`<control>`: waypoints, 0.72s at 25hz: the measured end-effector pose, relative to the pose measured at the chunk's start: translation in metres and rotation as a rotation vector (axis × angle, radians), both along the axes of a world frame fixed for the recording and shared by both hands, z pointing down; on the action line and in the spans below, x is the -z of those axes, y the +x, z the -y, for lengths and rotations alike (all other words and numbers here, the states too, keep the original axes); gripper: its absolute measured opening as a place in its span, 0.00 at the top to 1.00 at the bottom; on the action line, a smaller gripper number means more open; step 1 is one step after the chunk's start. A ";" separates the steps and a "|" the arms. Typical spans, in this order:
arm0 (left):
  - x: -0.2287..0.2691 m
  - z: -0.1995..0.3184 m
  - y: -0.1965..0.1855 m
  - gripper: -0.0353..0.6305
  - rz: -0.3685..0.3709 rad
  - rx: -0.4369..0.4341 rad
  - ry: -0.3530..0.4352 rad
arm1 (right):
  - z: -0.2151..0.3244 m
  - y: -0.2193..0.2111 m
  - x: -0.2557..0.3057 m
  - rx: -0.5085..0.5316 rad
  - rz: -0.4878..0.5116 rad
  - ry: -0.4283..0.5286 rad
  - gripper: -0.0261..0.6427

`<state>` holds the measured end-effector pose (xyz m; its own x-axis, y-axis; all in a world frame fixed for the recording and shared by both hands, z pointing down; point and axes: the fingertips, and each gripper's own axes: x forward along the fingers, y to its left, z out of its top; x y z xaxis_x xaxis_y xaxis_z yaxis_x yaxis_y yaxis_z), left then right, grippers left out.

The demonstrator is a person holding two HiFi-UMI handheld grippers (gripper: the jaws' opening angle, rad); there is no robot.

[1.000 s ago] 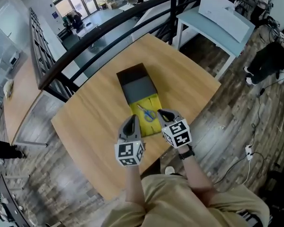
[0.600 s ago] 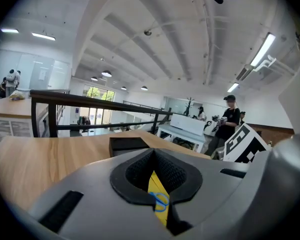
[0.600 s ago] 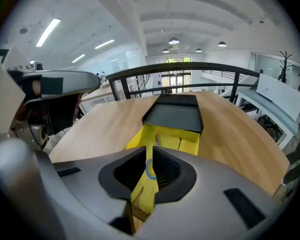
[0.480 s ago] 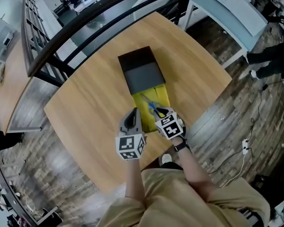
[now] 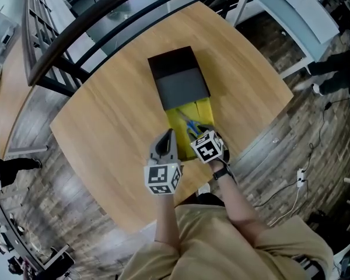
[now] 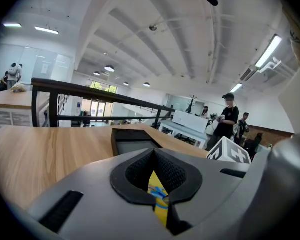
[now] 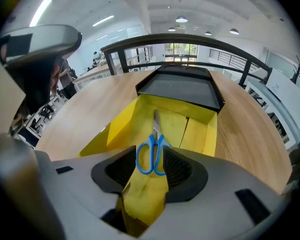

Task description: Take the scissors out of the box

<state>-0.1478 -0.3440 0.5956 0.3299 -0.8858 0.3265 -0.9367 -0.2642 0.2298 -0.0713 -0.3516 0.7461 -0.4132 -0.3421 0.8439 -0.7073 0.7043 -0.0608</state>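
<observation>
Scissors [image 7: 154,136] lay in the yellow box [image 7: 210,134] near the table's [image 5: 105,115] front edge, handles between the right tongs' [image 7: 151,169] opening jaws. Left tongs [image 6: 156,181] were closed beside the box's left wall.

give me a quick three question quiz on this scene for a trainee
1. True or false: the scissors lie inside the yellow tray.
2. The scissors' handles are: A red, B blue, C black?
3. What sits over the far end of the tray?
Key: 1 true. 2 B. 3 the dark cover.
</observation>
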 end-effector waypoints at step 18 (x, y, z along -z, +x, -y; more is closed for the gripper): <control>-0.008 0.010 -0.014 0.94 -0.006 0.026 -0.021 | 0.013 -0.011 -0.033 0.028 -0.144 -0.085 0.83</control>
<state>-0.1620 -0.3537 0.6036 0.3091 -0.8870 0.3431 -0.9417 -0.2350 0.2408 -0.0824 -0.3646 0.7796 -0.2947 -0.2568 0.9204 -0.6930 0.7206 -0.0209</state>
